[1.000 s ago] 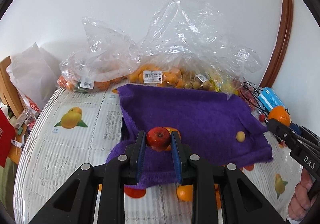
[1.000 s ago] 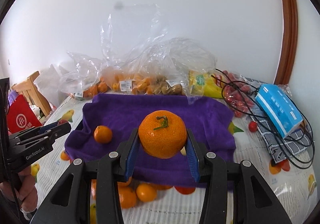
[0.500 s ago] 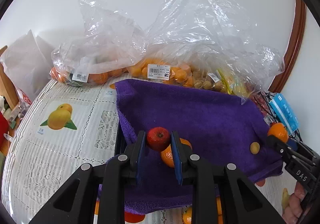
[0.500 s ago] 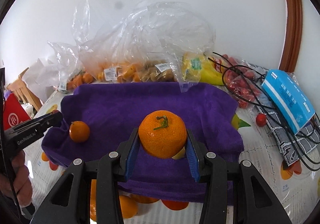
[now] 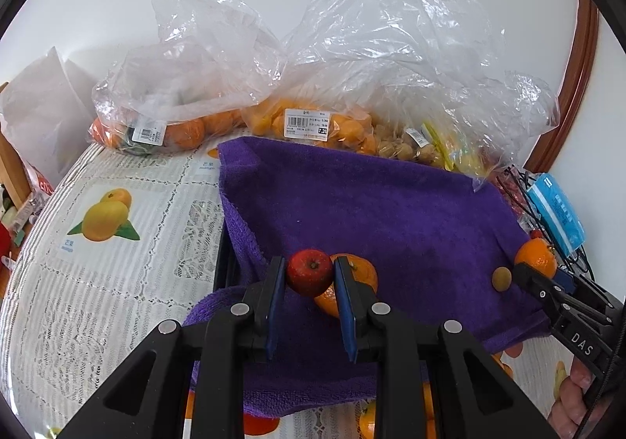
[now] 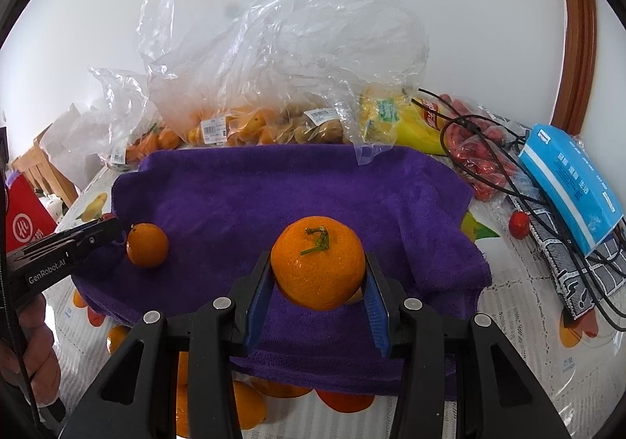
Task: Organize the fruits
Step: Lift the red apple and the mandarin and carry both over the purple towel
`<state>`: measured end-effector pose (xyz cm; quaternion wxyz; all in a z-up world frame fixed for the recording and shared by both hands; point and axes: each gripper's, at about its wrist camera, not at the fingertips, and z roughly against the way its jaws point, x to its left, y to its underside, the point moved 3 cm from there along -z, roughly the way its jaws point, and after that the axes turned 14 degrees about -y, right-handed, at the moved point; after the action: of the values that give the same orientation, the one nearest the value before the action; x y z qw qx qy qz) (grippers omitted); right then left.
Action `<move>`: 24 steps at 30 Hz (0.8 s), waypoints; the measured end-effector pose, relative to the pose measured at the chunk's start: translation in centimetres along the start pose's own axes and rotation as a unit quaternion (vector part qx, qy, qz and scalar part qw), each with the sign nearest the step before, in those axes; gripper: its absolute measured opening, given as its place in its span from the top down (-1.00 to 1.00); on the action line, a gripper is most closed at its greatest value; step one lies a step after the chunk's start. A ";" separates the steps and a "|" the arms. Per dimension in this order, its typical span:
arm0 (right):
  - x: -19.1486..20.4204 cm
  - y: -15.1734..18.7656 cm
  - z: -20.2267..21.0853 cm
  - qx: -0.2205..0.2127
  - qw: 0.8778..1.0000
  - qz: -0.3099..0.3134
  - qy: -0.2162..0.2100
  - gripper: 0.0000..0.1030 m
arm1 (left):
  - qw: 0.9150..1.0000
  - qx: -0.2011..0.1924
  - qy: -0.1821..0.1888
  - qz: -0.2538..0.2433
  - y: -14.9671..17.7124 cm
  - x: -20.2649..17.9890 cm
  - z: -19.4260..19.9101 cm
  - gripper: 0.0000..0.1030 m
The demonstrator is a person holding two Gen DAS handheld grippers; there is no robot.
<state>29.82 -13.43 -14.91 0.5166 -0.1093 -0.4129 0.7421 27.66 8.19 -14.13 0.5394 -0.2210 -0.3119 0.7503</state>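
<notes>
Purple towel [image 5: 391, 212] has one orange [image 6: 147, 245]; left gripper [image 5: 309, 284] clamps apple [image 5: 310, 272], right gripper [image 6: 317, 284] clamps mandarin [image 6: 317, 263], neither placed.

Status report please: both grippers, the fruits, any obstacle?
Left gripper shut on red apple. Right gripper shut on orange. Both over purple towel; loose orange lies there.
</notes>
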 end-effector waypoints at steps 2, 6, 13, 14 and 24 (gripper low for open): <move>-0.1 0.1 -0.3 0.005 1.000 -0.003 0.001 0.14 | 1.000 0.004 0.003 -0.002 0.1 -0.2 -0.1 0.54; -0.4 0.2 -0.6 0.011 1.000 -0.014 -0.005 0.14 | 1.000 0.002 0.001 -0.007 0.2 -0.4 0.0 0.54; -0.2 0.3 -1.0 0.018 1.000 -0.010 -0.002 0.14 | 1.000 0.002 0.001 -0.013 0.4 -0.7 -0.1 0.54; -0.2 0.4 -1.1 0.020 1.000 -0.010 -0.002 0.14 | 1.000 0.002 0.002 -0.013 0.5 -0.7 -0.1 0.54; -0.2 0.9 -2.0 0.039 0.999 -0.012 -0.002 0.14 | 1.000 0.006 0.007 -0.013 0.4 -0.7 -0.1 0.54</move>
<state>30.49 -12.71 -16.87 0.5286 -0.0830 -0.3858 0.7515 27.64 7.40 -14.49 0.5523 -0.2191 -0.3061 0.7438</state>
